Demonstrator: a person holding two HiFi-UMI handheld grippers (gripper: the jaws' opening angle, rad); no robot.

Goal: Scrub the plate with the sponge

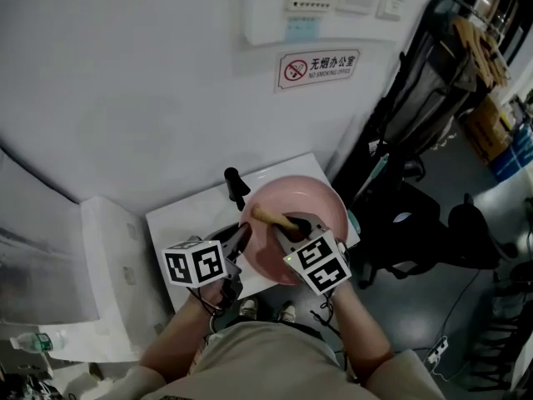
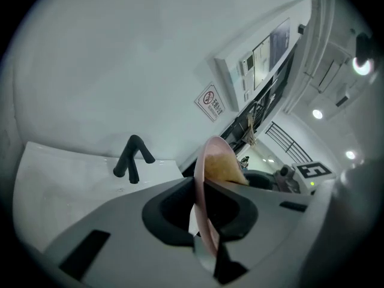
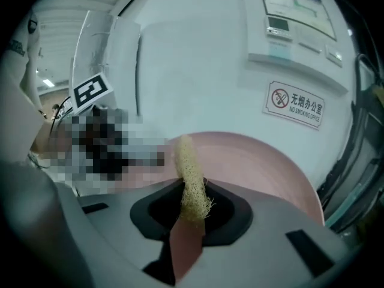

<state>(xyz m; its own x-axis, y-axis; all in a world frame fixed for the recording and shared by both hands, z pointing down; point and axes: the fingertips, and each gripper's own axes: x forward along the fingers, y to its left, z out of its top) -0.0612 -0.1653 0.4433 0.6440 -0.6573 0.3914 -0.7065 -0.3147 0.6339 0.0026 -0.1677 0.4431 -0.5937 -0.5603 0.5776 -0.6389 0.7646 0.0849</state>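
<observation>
A pink plate (image 1: 306, 207) is held tilted above a white sink (image 1: 179, 219). My left gripper (image 1: 241, 238) is shut on the plate's near left rim; in the left gripper view the plate (image 2: 207, 185) stands edge-on between the jaws. My right gripper (image 1: 290, 226) is shut on a yellow loofah sponge (image 1: 271, 217), which lies against the plate's inner face. In the right gripper view the sponge (image 3: 191, 179) sticks up from the jaws in front of the plate (image 3: 264, 167). The sponge (image 2: 227, 167) also shows behind the plate's rim in the left gripper view.
A black faucet (image 1: 235, 185) stands at the back of the sink, just left of the plate. A white wall with a no-smoking sign (image 1: 318, 67) rises behind. A black folding frame (image 1: 416, 98) and bags stand on the floor to the right. A plastic bottle (image 1: 33, 341) lies at the lower left.
</observation>
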